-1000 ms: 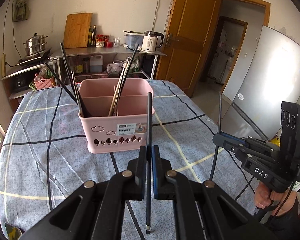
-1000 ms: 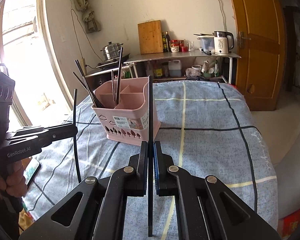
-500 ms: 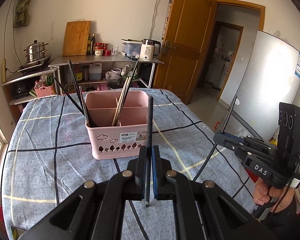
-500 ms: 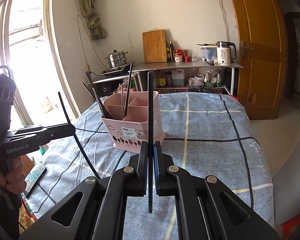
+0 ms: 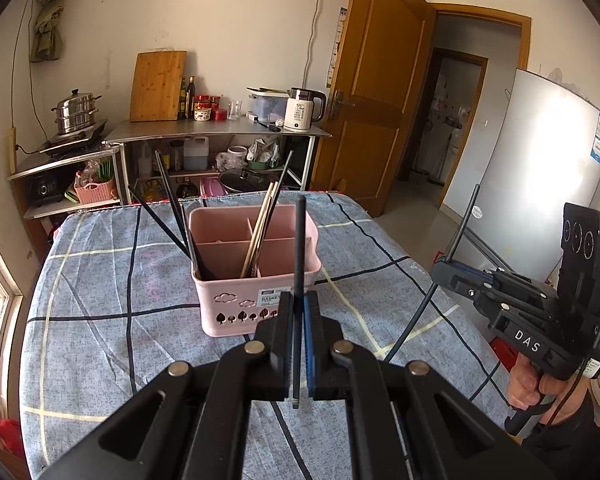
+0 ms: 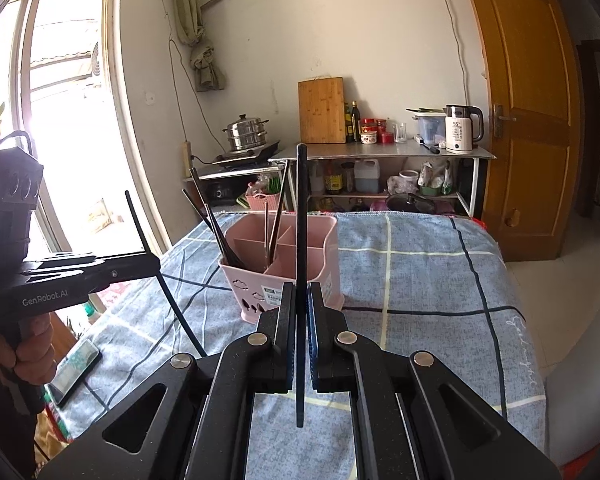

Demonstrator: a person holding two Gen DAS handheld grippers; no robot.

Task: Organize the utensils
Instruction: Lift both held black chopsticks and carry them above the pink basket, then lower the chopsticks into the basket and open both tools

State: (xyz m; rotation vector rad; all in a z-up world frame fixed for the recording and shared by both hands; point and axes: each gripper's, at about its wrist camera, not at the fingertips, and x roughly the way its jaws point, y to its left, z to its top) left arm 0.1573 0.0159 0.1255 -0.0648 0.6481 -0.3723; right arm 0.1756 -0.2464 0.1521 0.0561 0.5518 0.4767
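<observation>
Behind the table you have a steel shelf unit [image 5: 220,132] carrying a bamboo cutting board [image 5: 158,86] leaned on the wall, a white electric kettle [image 5: 300,109] and red-lidded jars [image 5: 204,110]. To its left, your stacked steel steamer pot [image 5: 76,110] sits on a cooktop. The brown wooden door [image 5: 380,92] stands open; a phone [image 6: 76,372] lies on the blue checked tablecloth [image 6: 420,272].

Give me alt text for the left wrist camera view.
The left gripper is shut on a black chopstick held upright before a pink utensil basket on a blue plaid tablecloth. To the right, the right gripper holds another black chopstick.
</observation>
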